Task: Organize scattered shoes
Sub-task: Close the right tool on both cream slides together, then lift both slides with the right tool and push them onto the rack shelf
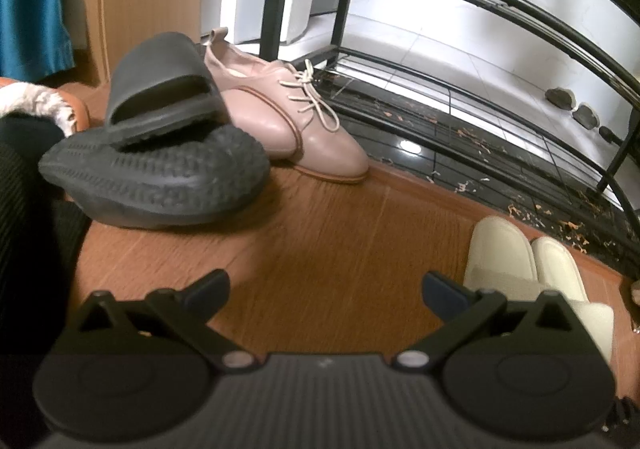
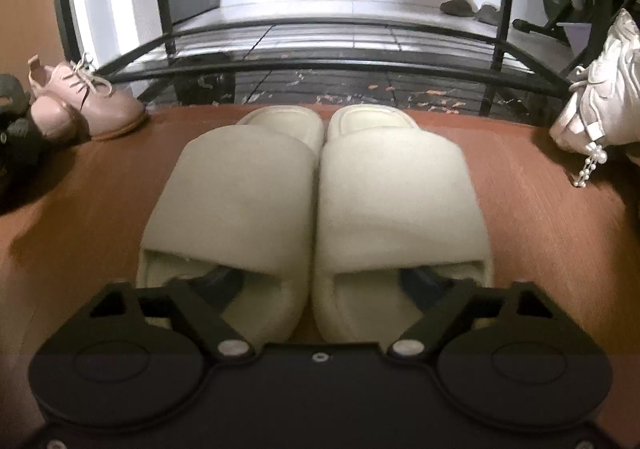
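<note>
Right wrist view: my right gripper [image 2: 320, 277] has 1 finger tucked into each of the 2 cream slippers [image 2: 316, 209], which lie side by side and touching on the wood floor [image 2: 540, 209]. I judge this lets me pinch their inner walls and lift both together; whether the pads press yet, I cannot tell. The black rack [image 2: 320, 65] stands just beyond their toes. My left gripper [image 1: 324, 289] hangs open over bare floor. Pink shoes [image 1: 280, 109] and stacked black shoes [image 1: 156, 153] lie left, a white sneaker [image 2: 600, 101] right.
</note>
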Demonstrator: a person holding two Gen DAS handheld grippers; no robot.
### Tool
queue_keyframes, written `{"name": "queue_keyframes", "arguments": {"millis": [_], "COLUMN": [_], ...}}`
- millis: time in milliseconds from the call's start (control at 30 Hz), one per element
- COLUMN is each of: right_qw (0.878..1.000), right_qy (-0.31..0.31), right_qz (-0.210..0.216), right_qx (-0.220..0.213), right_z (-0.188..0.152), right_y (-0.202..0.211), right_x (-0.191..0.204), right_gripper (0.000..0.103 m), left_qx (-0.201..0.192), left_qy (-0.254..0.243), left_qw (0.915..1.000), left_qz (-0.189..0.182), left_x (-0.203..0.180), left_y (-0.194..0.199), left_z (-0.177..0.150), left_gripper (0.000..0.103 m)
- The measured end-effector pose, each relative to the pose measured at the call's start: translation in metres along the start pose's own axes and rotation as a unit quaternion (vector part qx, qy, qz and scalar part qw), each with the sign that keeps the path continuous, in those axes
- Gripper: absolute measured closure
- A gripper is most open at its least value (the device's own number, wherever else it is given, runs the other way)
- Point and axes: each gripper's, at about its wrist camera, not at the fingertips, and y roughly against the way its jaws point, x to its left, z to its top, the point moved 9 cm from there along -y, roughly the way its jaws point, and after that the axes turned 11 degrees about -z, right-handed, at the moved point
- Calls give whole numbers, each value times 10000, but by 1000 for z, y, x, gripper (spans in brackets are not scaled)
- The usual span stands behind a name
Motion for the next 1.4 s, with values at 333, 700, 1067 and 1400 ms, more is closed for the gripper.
{"name": "queue_keyframes", "arguments": {"millis": [333, 700, 1067, 1400], "right_qw": [9986, 9947, 9813, 9495], "right_qy": [204, 281, 863, 1147], "right_qz": [328, 389, 351, 652], "right_qx": [-371, -908, -1687, -2846], "right_z": [18, 48, 71, 114], "right_y": [15, 51, 106, 157], "right_x": [16, 17, 20, 32], "right_gripper": [76, 79, 79, 79], "left_qx": [-5, -233, -557, -1021], "left_qy": [94, 75, 280, 256], "left_qw": [10000, 9997, 9980, 9939], "left_qz": [3, 25, 65, 316], "left_x": [3, 3, 12, 19], "left_y": [0, 8, 22, 36], "left_z": [0, 7, 19, 33], "left_gripper": [1, 1, 1, 1]}}
